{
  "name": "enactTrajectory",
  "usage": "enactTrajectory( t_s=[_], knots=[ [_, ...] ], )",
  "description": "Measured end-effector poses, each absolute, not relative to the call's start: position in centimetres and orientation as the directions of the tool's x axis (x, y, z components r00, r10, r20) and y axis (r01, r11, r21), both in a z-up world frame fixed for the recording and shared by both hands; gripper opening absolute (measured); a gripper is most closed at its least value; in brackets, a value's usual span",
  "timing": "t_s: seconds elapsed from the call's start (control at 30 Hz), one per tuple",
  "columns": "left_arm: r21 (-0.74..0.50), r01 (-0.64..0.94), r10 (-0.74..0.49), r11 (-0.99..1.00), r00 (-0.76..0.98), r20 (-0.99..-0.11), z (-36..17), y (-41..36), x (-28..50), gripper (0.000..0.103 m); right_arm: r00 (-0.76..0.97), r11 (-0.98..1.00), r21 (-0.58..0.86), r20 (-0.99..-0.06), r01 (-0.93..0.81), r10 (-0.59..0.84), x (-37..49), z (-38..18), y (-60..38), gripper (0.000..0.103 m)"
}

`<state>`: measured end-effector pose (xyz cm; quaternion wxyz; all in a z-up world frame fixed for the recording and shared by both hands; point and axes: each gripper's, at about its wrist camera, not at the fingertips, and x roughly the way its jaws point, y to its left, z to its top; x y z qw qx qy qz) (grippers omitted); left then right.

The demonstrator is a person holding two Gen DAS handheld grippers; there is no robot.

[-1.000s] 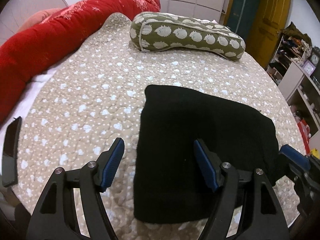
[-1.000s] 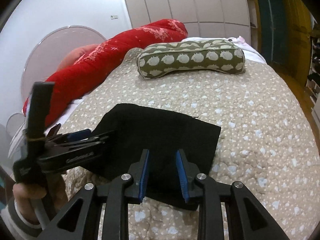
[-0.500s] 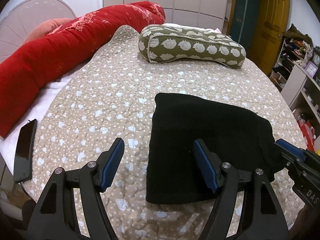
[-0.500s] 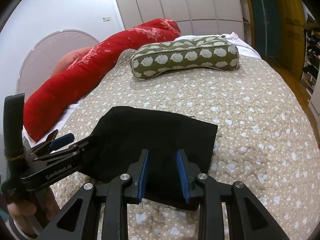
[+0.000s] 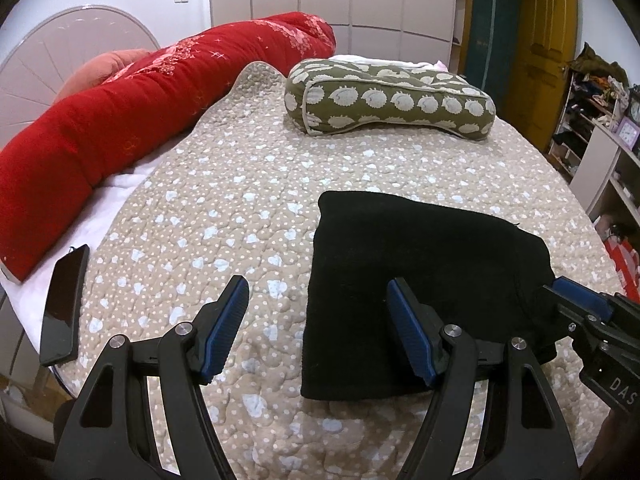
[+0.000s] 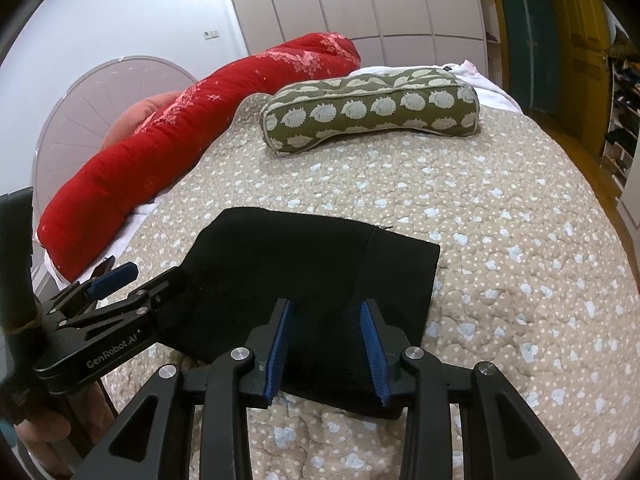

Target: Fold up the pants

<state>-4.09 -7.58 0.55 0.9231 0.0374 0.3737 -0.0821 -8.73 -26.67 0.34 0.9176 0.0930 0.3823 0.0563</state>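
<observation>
While scanning from the left edge: lay a dark phone on the bedspread beside a red bolster, with a green pillow farther back. Hovered over bare quilt, the left gripper, jaws spread wide, holding nothing. Sat right of centre as a compact black rectangle, the pants, edges squared, looking folded and probably finished. Pointed at their near edge, the right gripper, jaws parted, pinching no cloth. Little left, by appearances.
</observation>
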Motion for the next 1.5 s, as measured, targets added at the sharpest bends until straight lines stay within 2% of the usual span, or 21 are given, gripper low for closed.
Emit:
enactTrajectory(
  t_s=[0.87, 1.4, 1.5],
  knots=[
    [-0.039, 0.177, -0.151, 0.983, 0.679, -0.718, 0.1, -7.3, -3.7, 0.072, 0.693, 0.982, 0.19, -0.706, -0.011, 0.144, -8.4, -0.1, -26.8, 0.036],
    [-0.222, 0.211, -0.305, 0.952, 0.585, -0.752, -0.5, -5.4, -2.7, 0.072, 0.699, 0.982, 0.188, -0.705, 0.021, 0.12, -8.6, -0.1, -27.8, 0.036],
    [-0.27, 0.219, -0.347, 0.938, 0.561, -0.751, -0.8, -5.0, -2.2, 0.072, 0.704, 0.977, 0.206, -0.702, 0.06, 0.105, -8.8, -0.3, -29.2, 0.043]
  ],
)
